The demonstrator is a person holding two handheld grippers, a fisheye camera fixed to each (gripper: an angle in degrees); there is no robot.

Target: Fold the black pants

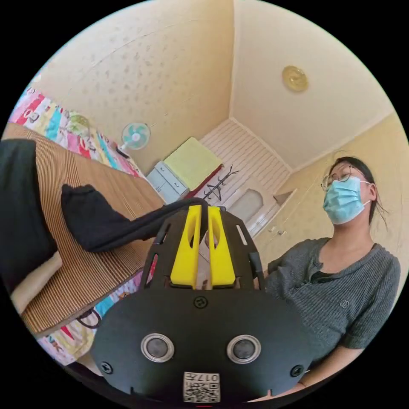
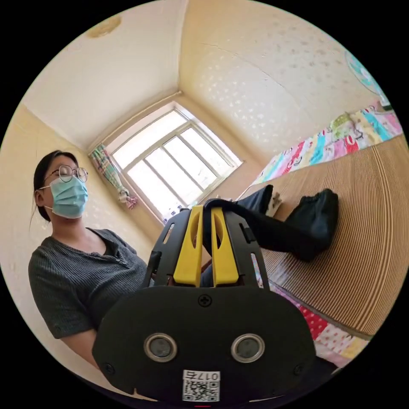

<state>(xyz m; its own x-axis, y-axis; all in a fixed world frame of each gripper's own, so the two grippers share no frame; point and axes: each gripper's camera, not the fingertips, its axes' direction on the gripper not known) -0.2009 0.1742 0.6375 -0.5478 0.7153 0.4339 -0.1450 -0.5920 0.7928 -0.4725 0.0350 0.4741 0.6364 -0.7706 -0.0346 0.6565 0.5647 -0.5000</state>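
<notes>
My left yellow-jawed claw [image 1: 203, 209] clenches an edge of the soft black pants [image 1: 102, 223]; my right claw [image 2: 207, 209] pinches another edge. The pants trail onto the ribbed tan mat [image 2: 366, 255]. I can't make out the sticker's writing.

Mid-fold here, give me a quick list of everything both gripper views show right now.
black pants: one, black, one end lifted by both grippers, the rest trailing on the mat
striped mat: one, tan, under the pants
patterned sheet: one, multicolour, beside the mat
fan: one, teal, on the wall
window: one, bright, far wall
person: one, grey top, behind the grippers
left gripper: yellow jaws, shut on the pants
right gripper: yellow jaws, shut on the pants
</notes>
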